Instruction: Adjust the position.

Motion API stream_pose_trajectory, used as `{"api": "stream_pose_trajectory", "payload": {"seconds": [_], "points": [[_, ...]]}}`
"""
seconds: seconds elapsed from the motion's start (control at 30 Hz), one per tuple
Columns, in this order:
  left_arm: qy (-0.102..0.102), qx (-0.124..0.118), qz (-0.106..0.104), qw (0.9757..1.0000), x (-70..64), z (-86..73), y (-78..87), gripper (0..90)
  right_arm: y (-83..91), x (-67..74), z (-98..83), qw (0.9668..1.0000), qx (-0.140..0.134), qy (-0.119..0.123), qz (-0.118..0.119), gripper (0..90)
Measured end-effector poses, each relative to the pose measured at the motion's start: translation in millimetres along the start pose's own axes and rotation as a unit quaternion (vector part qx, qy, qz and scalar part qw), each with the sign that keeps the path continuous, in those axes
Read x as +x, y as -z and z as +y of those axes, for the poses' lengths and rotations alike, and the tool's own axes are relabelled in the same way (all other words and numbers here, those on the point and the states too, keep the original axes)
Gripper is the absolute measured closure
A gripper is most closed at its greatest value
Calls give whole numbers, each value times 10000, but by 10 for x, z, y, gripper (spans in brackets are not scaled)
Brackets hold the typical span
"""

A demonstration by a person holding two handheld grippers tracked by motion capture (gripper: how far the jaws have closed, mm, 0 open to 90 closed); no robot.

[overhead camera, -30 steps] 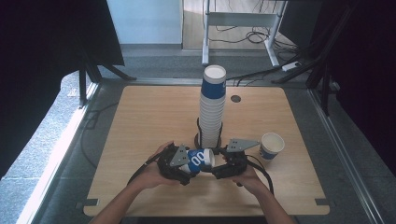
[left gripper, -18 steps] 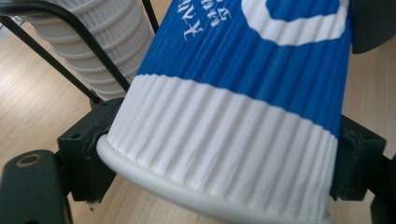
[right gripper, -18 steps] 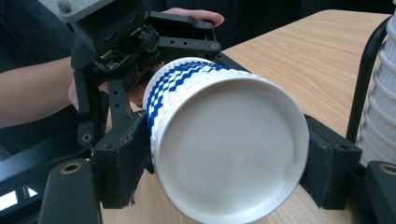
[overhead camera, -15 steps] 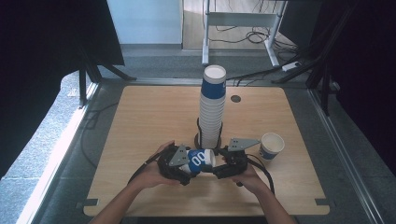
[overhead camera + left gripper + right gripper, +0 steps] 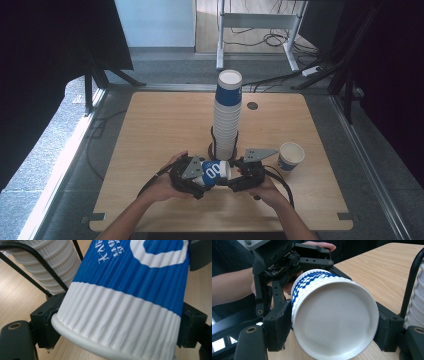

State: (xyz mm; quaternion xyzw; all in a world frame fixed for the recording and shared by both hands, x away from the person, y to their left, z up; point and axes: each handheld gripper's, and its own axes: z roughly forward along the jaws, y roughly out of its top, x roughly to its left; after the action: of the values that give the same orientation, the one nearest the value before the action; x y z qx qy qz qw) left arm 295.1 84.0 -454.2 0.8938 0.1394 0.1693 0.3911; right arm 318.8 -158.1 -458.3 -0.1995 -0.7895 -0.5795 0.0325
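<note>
Work in hand: pulling nested blue-and-white ribbed paper cups (image 5: pixel 214 171) apart, held sideways between both grippers, low over the wooden table (image 5: pixel 150 130) near its front edge, just in front of the wire rack (image 5: pixel 222 146).
Left gripper (image 5: pixel 192 175): pinching the rim end of the cups; in the left gripper view its jaws sit against the white band on both sides.
Right gripper (image 5: pixel 239 176): its jaws have just been closing, with the base end of the cups (image 5: pixel 334 322) between them; the right gripper view shows the pads now pressing both sides of the base, where stepped edges suggest more than 1 cup.
Tall stack of cups (image 5: pixel 227 112): upright in the rack, just behind the grippers.
Single cup (image 5: pixel 291 156): upright, to the right, apart from the rest.
Doing it well: I judge the right grip should catch the outermost cup alone, near its base, firm but not crushing the thin wall.
Pull: straight along the cups' axis, with a slight twist to break the fit, while the left gripper holds steady.
Risk: squeezing too hard would likely lock the cups together; pulling backward could knock the tall stack.
</note>
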Motion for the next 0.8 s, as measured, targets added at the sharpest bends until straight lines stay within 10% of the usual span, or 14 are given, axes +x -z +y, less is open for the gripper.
{"api": "stream_pose_trajectory", "payload": {"seconds": [0.63, 0.8], "points": [[380, -130, 18, 9992, 5, -37, -45, 56, 77, 12, 17, 9991, -382, 80, -167, 286], [968, -589, -100, 9935, 35, -151, -45, 58, 191, -21, 28, 9973, -702, -10, -235, 286]]}}
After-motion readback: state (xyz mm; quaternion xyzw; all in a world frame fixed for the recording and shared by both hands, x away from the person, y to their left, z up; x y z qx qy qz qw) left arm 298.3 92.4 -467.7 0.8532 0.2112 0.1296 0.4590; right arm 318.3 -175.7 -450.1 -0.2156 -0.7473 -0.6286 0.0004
